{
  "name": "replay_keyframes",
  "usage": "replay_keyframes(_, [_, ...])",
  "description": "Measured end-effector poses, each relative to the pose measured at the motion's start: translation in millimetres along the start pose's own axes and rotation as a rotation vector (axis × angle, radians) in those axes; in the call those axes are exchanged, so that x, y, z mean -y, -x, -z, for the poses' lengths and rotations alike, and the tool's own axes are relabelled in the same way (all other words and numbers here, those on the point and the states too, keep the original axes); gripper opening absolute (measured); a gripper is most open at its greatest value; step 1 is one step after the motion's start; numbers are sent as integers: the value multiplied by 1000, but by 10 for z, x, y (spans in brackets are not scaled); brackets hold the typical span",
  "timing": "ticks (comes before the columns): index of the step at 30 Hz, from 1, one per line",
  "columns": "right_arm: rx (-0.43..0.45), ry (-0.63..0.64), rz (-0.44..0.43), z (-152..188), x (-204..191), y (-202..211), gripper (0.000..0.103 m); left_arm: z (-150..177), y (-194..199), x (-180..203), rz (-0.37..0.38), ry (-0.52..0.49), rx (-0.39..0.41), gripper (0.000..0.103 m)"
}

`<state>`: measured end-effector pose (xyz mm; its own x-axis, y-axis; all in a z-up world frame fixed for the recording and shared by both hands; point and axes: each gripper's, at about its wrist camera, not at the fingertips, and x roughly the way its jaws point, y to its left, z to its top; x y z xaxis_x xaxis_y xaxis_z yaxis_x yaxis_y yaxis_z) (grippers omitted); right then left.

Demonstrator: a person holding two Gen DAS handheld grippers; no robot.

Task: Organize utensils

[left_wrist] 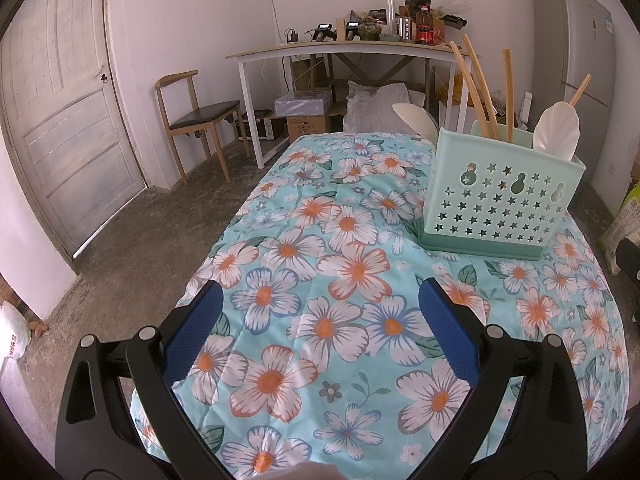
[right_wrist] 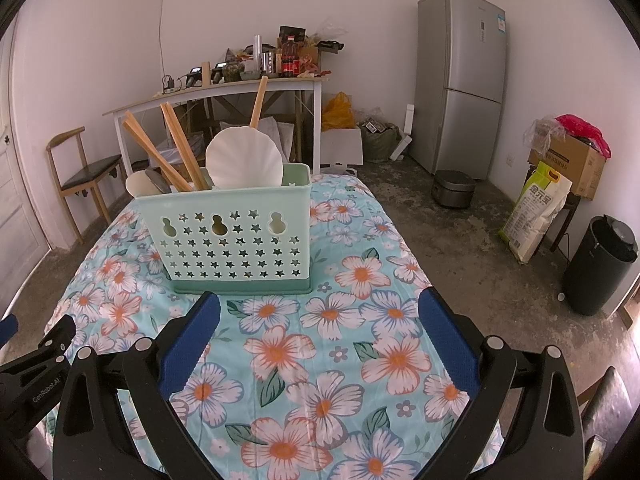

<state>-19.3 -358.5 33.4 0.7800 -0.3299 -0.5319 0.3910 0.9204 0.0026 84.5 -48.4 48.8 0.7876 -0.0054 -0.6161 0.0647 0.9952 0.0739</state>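
A mint-green utensil holder (left_wrist: 500, 200) (right_wrist: 232, 236) with star cut-outs stands upright on the floral tablecloth (left_wrist: 340, 280) (right_wrist: 328, 320). Wooden chopsticks (left_wrist: 476, 84) (right_wrist: 176, 144) and white spoons (left_wrist: 558, 130) (right_wrist: 244, 160) stick up out of it. My left gripper (left_wrist: 320, 300) is open above the cloth, left of and nearer than the holder, nothing between its blue pads. My right gripper (right_wrist: 320, 312) is open too, just in front of the holder, holding nothing. Part of the left gripper (right_wrist: 36, 368) shows at the lower left of the right wrist view.
Behind the table stand a white desk (left_wrist: 352, 50) (right_wrist: 216, 92) piled with bottles and clutter, a wooden chair (left_wrist: 196, 116) (right_wrist: 84, 172) and a door (left_wrist: 60, 100). A grey fridge (right_wrist: 460, 80), a rice cooker (right_wrist: 454, 188), a sack (right_wrist: 536, 212), and a black bin (right_wrist: 600, 264) are on the right.
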Motion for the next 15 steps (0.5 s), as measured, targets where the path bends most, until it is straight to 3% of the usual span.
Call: replay_keyframes(15, [0, 1, 0, 0, 0, 6, 96, 0, -1, -5, 0, 0, 0, 95])
